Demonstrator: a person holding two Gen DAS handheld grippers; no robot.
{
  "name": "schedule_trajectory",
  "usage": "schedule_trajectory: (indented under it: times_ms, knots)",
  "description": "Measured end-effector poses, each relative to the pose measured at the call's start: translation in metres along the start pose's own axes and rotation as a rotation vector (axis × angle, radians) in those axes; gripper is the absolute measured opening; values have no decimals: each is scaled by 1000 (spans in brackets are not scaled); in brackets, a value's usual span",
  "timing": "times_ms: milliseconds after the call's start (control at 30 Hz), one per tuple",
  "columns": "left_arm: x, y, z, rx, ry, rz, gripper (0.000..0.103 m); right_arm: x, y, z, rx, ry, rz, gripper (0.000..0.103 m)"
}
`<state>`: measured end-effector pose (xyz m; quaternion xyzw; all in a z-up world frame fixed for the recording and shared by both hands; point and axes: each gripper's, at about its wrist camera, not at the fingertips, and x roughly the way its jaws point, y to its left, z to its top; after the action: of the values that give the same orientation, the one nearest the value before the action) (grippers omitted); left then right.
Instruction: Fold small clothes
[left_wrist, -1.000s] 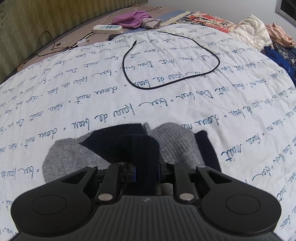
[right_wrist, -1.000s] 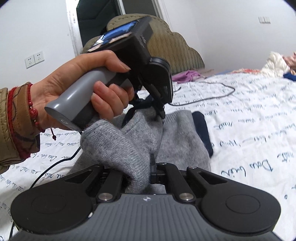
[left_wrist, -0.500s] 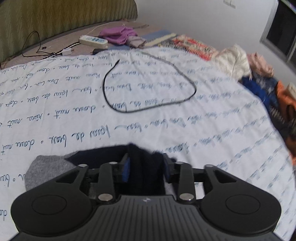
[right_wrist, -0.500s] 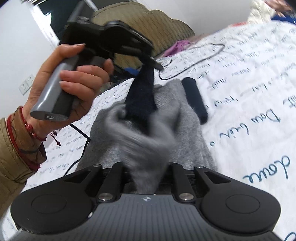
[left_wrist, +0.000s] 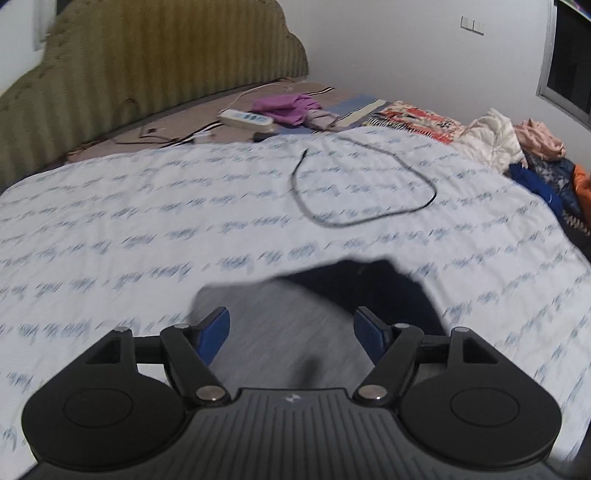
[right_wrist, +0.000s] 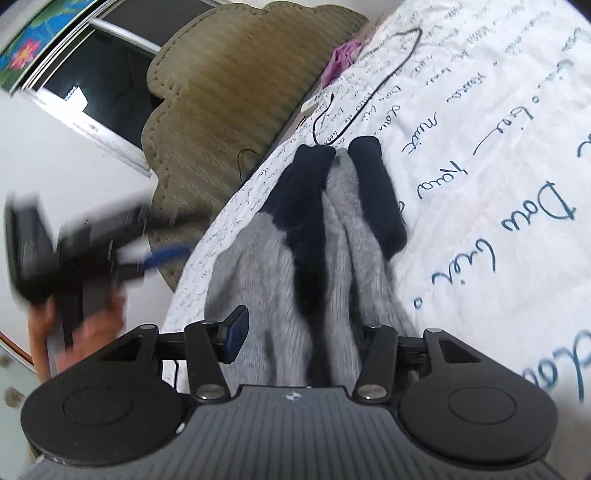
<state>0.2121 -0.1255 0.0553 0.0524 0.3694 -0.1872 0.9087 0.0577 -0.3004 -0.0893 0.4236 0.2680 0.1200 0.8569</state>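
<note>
A pair of fuzzy grey knit socks (right_wrist: 340, 236) with dark navy cuffs and toes lies on a white quilt (right_wrist: 498, 147) printed with looping blue script, directly ahead of the right gripper (right_wrist: 299, 332). The socks are long and narrow, stretched straight away from that gripper, with the rounded navy ends farthest from it; a navy band (right_wrist: 306, 229) crosses the grey knit, and a separate navy roll (right_wrist: 376, 192) lies along the pair's right side. The right gripper's jaws have just been opening and now stand apart, with the near end of the socks lying between them; its blue-padded left finger (right_wrist: 234, 334) is clear of the wool, while the right finger is half hidden by the knit. In the left wrist view, blurred by motion, the same grey-and-navy socks (left_wrist: 295, 325) lie between and just beyond the fingers of the left gripper (left_wrist: 291, 330), whose jaws have also just been opening and stand wide, neither blue pad (left_wrist: 212, 334) pressing the fabric. To the left of the right gripper, a person's hand (right_wrist: 85, 332) holds the left gripper (right_wrist: 162, 256) well off the socks. Farther ahead of the left gripper, a thin black cable (left_wrist: 369, 184) loops over the quilt before a ribbed olive headboard (left_wrist: 147, 62); a white power strip (left_wrist: 245, 118) and purple cloth (left_wrist: 286, 107) lie at its foot, with heaped clothes (left_wrist: 517, 147) far to the right.
</note>
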Motion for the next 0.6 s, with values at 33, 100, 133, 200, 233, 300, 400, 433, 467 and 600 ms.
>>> schedule_trajectory:
  times_ms: [33,100,133,200,233,300,400,433,467,600]
  knots:
    - [-3,4,-8,3,1,16,74,3,-1,5,-1,1,6,56]
    - [-6,10,-21,16,0,44,74,7,-1,14,-25,7,4,44]
    - [-7,13,-26,23,0,58,74,11,0,19,-44,18,-17,19]
    - [-6,21,-33,16,3,76,74,15,2,27,-109,28,-77,13]
    - [-5,26,-35,6,9,72,74,16,3,30,-137,30,-88,13]
    - [1,35,-38,-25,26,60,74,15,5,33,-167,33,-104,13]
    - [11,51,-41,-96,46,10,74,17,8,35,-200,39,-121,20]
    - [14,57,-43,-129,52,-25,74,16,9,36,-217,52,-122,30]
    - [17,61,-44,-156,60,-61,74,13,11,38,-234,62,-126,36]
    - [29,75,-51,-231,85,-188,78,-8,11,55,-269,64,-93,83]
